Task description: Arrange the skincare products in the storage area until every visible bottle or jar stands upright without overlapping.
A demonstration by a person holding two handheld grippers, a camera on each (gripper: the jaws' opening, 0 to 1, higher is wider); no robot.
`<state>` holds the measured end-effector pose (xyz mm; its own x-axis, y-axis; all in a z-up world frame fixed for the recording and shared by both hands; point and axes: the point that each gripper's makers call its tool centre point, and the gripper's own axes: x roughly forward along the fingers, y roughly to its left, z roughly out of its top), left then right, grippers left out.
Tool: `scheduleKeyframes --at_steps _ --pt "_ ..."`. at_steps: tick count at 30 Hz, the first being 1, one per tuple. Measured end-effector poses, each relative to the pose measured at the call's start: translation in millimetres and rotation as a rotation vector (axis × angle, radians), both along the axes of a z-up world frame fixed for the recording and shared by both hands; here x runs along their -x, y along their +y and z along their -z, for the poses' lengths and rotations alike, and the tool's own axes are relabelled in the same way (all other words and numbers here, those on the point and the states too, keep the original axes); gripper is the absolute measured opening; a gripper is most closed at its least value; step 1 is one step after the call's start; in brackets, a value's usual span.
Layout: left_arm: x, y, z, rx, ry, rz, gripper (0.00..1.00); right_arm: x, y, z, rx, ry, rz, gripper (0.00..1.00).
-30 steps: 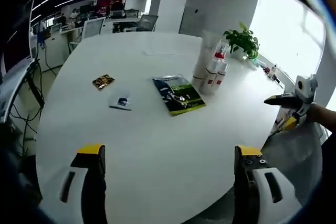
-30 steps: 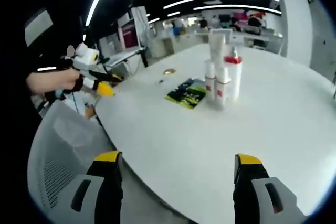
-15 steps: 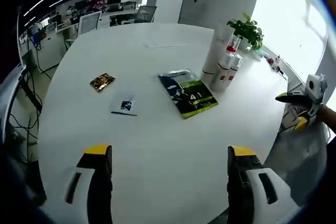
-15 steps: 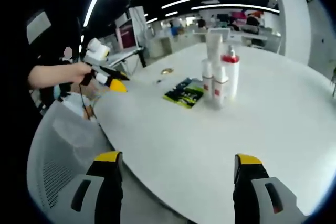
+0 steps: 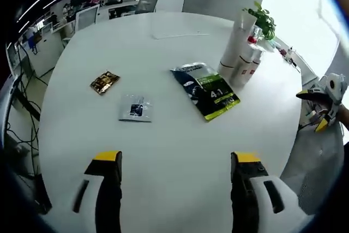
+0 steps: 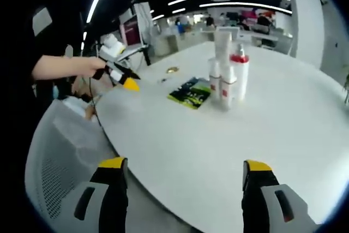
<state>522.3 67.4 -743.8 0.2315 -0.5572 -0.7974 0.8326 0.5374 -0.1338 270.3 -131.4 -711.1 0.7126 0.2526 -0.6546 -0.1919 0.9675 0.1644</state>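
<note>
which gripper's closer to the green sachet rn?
Left, probably. The left gripper hovers over the table short of the green sachet; the right gripper hangs off the table edge.

near edge: bare table [image 5: 163, 156] ahead of the wide-apart jaws of the left gripper [image 5: 175, 162], free to pass
middle: flat pouch [image 5: 207, 89], small sachet [image 5: 134, 107] and gold packet [image 5: 104, 81], low, well apart
far right: bottles [image 5: 242, 53] upright, touching
right side: bare table beside bottles
off edge: mesh chair [image 6: 52, 156]
</note>
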Motion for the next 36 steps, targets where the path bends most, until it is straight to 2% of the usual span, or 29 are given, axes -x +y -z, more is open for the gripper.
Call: scheduleKeyframes --at_steps 20,25,36 --pt "-41.0 -11 25.8 -0.065 0.019 0.012 0.68 4 -5 10.9 0.055 0.056 0.001 0.91" --pt "-54.4 -14 31.6 -0.093 0.005 0.009 0.66 4 -8 11.2 0.053 0.059 0.016 0.9" --pt "-81.5 -24 36.2 -0.085 0.02 -0.023 0.55 6 -9 14.0 0.051 0.076 0.023 0.9"
